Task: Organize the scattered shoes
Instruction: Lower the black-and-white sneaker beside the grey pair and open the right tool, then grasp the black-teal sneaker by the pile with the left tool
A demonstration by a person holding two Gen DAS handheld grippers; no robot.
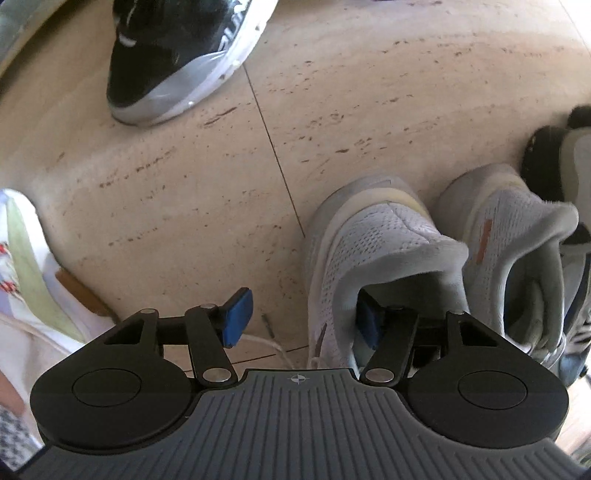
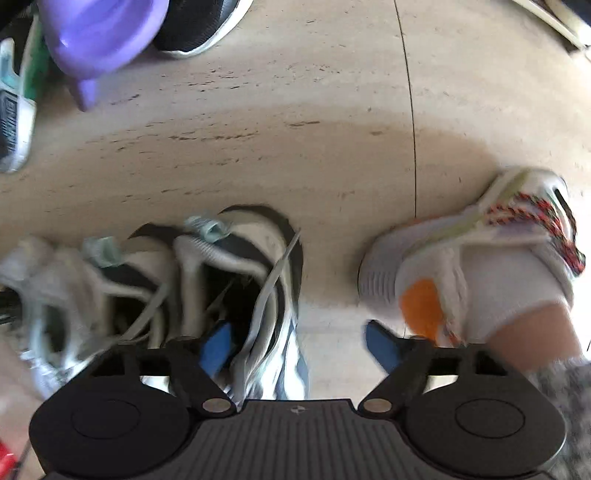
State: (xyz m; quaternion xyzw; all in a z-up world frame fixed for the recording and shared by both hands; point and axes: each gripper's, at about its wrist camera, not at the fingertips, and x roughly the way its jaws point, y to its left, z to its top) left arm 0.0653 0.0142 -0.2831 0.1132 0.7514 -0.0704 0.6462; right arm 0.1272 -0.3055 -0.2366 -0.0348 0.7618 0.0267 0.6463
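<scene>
In the left wrist view a pair of white knit shoes stands side by side on the floor, the nearer one (image 1: pixel 369 251) beside its mate (image 1: pixel 509 236). My left gripper (image 1: pixel 303 319) points down over the nearer shoe. One blue pad (image 1: pixel 369 321) is inside its opening and the other (image 1: pixel 238 317) is outside, clear of the wall. In the right wrist view my right gripper (image 2: pixel 299 345) straddles the side of a black-and-white sneaker (image 2: pixel 251 258). One of its blue pads (image 2: pixel 218 347) is inside this sneaker and the other hangs over bare floor. A second such sneaker (image 2: pixel 74 280) lies to the left.
A black running shoe (image 1: pixel 177 55) lies further off on the beige tiled floor (image 1: pixel 332 92). The person's foot in a white sneaker with an orange patch (image 2: pixel 461 266) stands right of the right gripper. A purple plastic object (image 2: pixel 103 33) and a green-and-white shoe (image 2: pixel 14 103) sit at the upper left.
</scene>
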